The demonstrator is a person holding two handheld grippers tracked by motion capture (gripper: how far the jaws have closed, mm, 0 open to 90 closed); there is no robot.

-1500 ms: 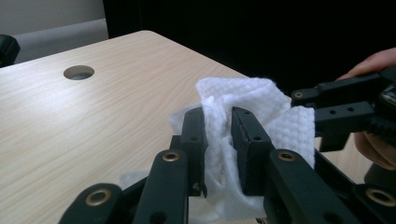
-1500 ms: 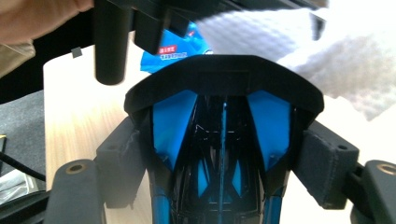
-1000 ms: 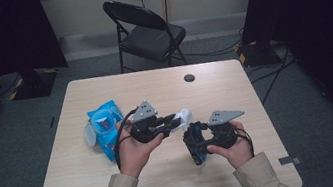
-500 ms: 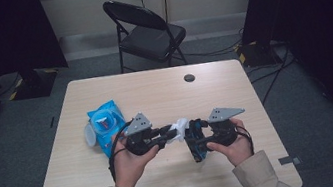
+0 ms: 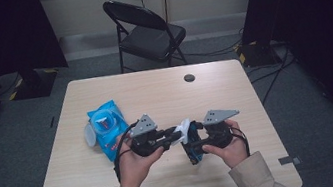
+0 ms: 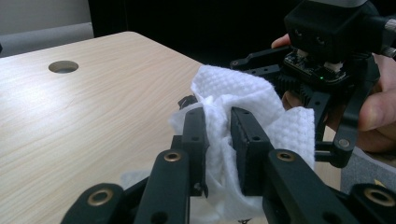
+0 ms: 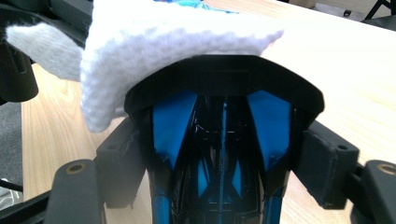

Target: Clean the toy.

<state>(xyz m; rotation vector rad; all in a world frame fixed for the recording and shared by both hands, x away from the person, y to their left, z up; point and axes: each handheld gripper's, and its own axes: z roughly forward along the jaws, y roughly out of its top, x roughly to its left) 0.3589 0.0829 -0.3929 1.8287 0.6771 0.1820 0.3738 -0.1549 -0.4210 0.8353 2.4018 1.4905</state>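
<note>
Two hand-held grippers meet just above the near half of the pale wood-grain counter (image 5: 236,97), and the work in hand looks like wiping a glossy black-and-blue plastic object (image 7: 223,154) with a white textured wipe (image 6: 243,100). Taking that object as the landmark: the right gripper (image 5: 198,144) has it between its fingers (image 7: 322,168), which stand wide apart yet press on both its flanks, so it is firmly held; what the object is I cannot tell. Draped over its far rim lies the wipe, and the left gripper (image 5: 173,135), just to the object's left in the high view, has its fingers (image 6: 245,140) nearly closed, pinching a fold of the cloth.

To do the stroke well, I judge the right hand should keep the object steady while the left draws the wipe along the rim with light pressure, keeping enough cloth bunched in the pinch that it does not slip free. Pulling too hard could twist the object out of the wide grip.

Farther left of the object a blue soft wipe packet (image 5: 108,128) lies flat on the counter. Beyond it, toward the far edge, is a round cable hole (image 5: 189,77), and behind the counter a black folding chair (image 5: 148,35).
</note>
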